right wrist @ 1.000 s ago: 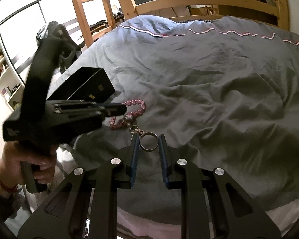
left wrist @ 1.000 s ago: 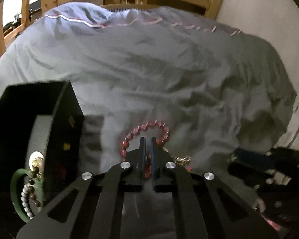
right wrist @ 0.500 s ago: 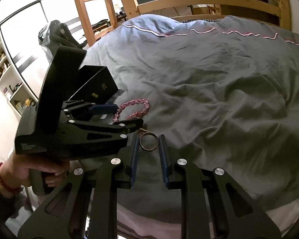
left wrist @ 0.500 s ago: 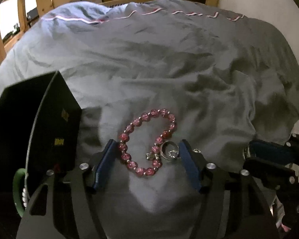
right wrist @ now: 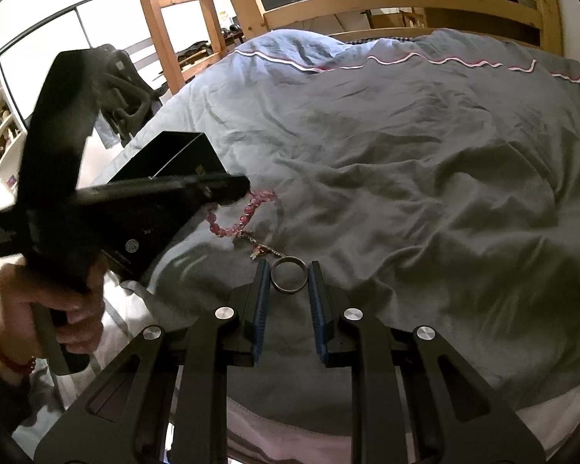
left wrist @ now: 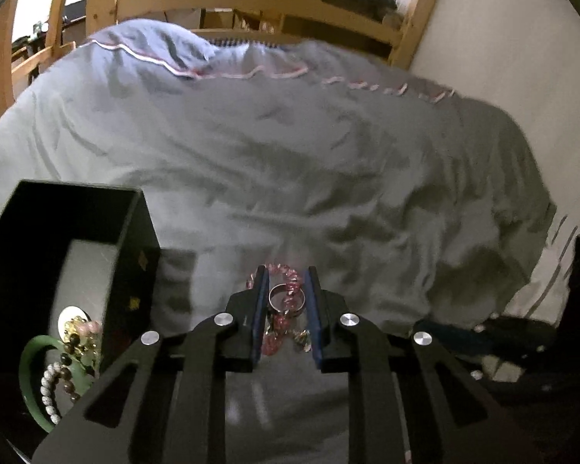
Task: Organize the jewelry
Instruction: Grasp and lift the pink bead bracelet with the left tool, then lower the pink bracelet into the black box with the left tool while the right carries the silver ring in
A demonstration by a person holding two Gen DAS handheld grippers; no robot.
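Observation:
A pink bead bracelet (right wrist: 247,212) lies on the grey duvet beside a black jewelry box (left wrist: 96,255). In the left wrist view my left gripper (left wrist: 287,282) has closed in around the bracelet (left wrist: 286,278) and a silver ring (left wrist: 286,299), with the beads bunched between its fingers. In the right wrist view my right gripper (right wrist: 289,270) is shut on a silver ring (right wrist: 289,275), just short of a small charm chain (right wrist: 261,249). The left gripper body (right wrist: 116,208) hangs over the box and bracelet.
The box holds a green bangle (left wrist: 29,382) and bead bracelets (left wrist: 58,379). The rumpled grey duvet (right wrist: 406,162) covers the bed, with a wooden bed frame (right wrist: 386,0) behind. A hand with a red bracelet (right wrist: 58,309) grips the left gripper handle at the bed's near left edge.
My left gripper opened wide over the pink bracelet half a second ago and has now closed in on it. My right gripper has stayed still, holding the ring.

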